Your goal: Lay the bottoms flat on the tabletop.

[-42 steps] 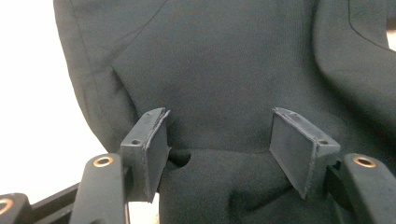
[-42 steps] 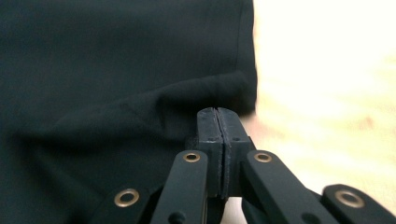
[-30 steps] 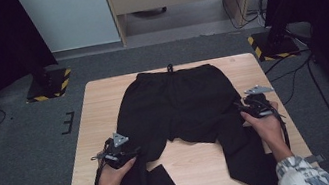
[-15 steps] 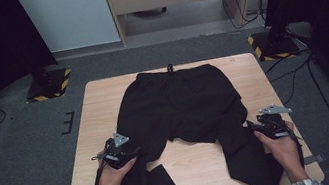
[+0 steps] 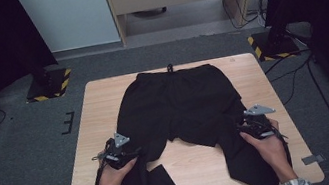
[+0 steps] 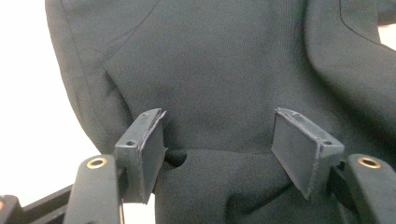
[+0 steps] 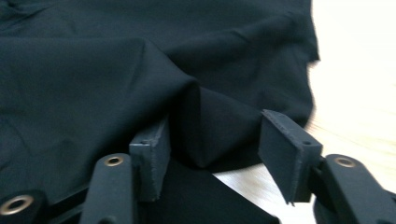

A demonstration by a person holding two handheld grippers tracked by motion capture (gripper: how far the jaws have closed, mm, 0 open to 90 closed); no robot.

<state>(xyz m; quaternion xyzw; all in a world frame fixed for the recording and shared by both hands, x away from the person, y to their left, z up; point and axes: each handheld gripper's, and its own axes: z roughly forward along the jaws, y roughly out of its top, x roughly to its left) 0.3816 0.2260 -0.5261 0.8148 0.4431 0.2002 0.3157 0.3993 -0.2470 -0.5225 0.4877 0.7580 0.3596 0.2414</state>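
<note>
black trousers [image 5: 180, 105] lie flat on the wooden table [image 5: 99, 108], waistband at the far edge w/ the drawstring poking out over it, both legs running back toward me and hanging off the near edge. there's a folded flap of the left leg near the middle of the table front.

my left gripper [image 5: 121, 154] sits on the left leg, at its outer edge near the table's left side — hand wrapped round it from below. in the left gripper view the gripper [image 6: 219, 140] has its jaws standing well apart, the pads either side of a broad stretch of cloth. fabric bunches up between them w/ a small dark fold by the left pad, but the pads don't press on it — nothing pinched, so open.

my right gripper [image 5: 255, 125] is over on the right leg, by its outer edge near the table's right side. in the right gripper view the gripper [image 7: 215, 140] has just been opening its jaws. a raised ridge of the trouser cloth stands between the pads, close to the left one, w/ a clear gap to the right pad and bare table showing beyond. can't see either pad squeezing it — so open too, cloth between but not gripped.
</note>
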